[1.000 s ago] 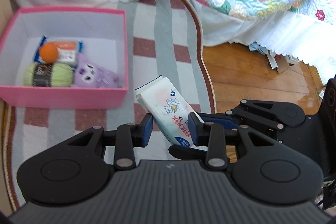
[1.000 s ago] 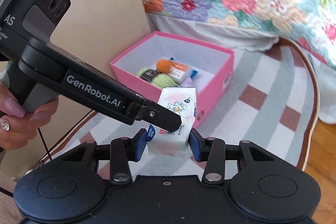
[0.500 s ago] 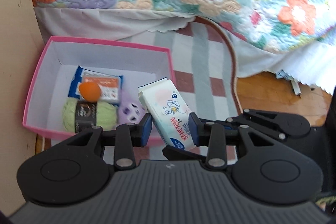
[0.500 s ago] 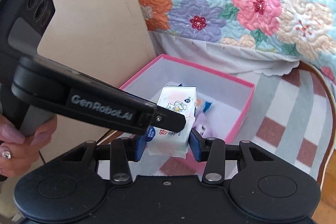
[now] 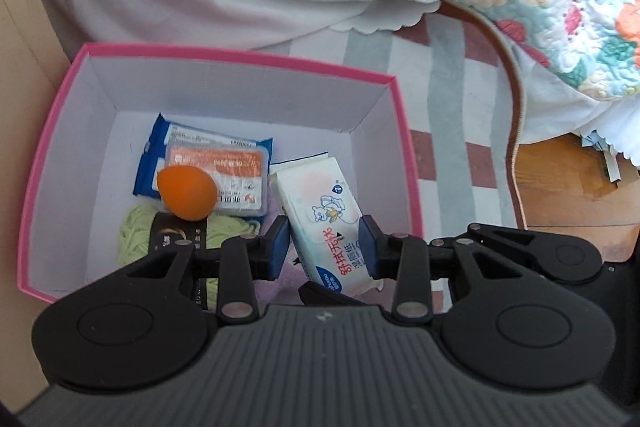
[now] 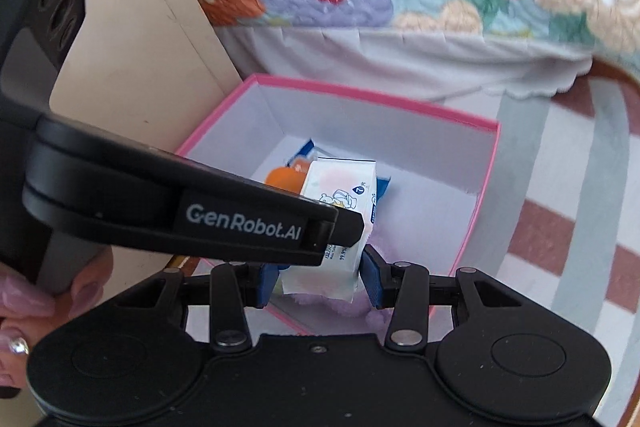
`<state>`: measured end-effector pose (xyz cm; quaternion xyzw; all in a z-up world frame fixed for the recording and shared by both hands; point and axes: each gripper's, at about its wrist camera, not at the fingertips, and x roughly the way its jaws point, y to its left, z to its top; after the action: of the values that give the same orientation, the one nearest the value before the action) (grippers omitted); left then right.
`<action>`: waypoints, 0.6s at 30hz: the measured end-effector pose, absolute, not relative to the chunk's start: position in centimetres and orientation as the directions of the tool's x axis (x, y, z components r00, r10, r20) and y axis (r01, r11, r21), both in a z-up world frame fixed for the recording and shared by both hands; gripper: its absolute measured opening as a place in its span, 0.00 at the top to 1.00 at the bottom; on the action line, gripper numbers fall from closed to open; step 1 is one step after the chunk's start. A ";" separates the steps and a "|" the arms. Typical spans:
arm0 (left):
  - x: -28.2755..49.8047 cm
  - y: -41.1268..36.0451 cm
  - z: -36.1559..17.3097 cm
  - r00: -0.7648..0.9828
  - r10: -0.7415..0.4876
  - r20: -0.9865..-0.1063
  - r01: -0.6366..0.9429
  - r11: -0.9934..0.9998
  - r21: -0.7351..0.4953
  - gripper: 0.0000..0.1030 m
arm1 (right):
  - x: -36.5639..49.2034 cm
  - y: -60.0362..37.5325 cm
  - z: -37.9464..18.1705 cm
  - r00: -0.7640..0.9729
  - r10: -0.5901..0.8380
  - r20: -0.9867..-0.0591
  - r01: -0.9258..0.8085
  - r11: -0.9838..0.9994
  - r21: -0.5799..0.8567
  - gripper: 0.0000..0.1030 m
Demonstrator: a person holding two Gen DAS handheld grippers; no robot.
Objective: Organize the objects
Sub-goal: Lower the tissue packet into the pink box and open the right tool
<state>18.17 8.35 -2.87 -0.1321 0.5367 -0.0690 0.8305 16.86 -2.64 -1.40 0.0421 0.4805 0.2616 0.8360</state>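
Ball (image 5: 187,197) on packet (image 5: 216,163) in box (image 5: 248,65), yarn (image 5: 136,239) before them

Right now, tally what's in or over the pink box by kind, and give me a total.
Wet wipe packs: 2, blue-and-orange pack lying inside, white pack held over it
Orange ball: 1
Green yarn skein: 1
Purple plush toy: 1
Total: 5

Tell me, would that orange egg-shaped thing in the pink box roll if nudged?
Probably. The orange egg-shaped thing looks smooth and rounded, and it perches atop a wipes packet and green yarn, not the pink box floor. It seems light, perhaps spongy.
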 end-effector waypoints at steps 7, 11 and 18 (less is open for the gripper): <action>18.3 8.8 -4.7 0.417 -0.251 -0.874 -0.039 0.955 -0.293 0.66 | 17.7 -2.2 -3.2 0.371 0.490 -0.789 -0.386 0.854 0.349 0.53; 18.3 9.3 -5.7 0.415 -0.249 -0.875 -0.057 0.953 -0.298 0.66 | 17.8 -1.9 -4.1 0.362 0.496 -0.789 -0.393 0.849 0.353 0.51; 18.1 9.1 -6.4 0.430 -0.230 -0.873 -0.055 0.959 -0.279 0.66 | 17.5 -1.6 -4.3 0.358 0.482 -0.800 -0.448 0.840 0.305 0.43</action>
<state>18.06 9.12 -6.43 -0.1338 0.5314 -0.0524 0.8349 17.52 -1.60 -4.25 0.0170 0.4912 0.2822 0.8239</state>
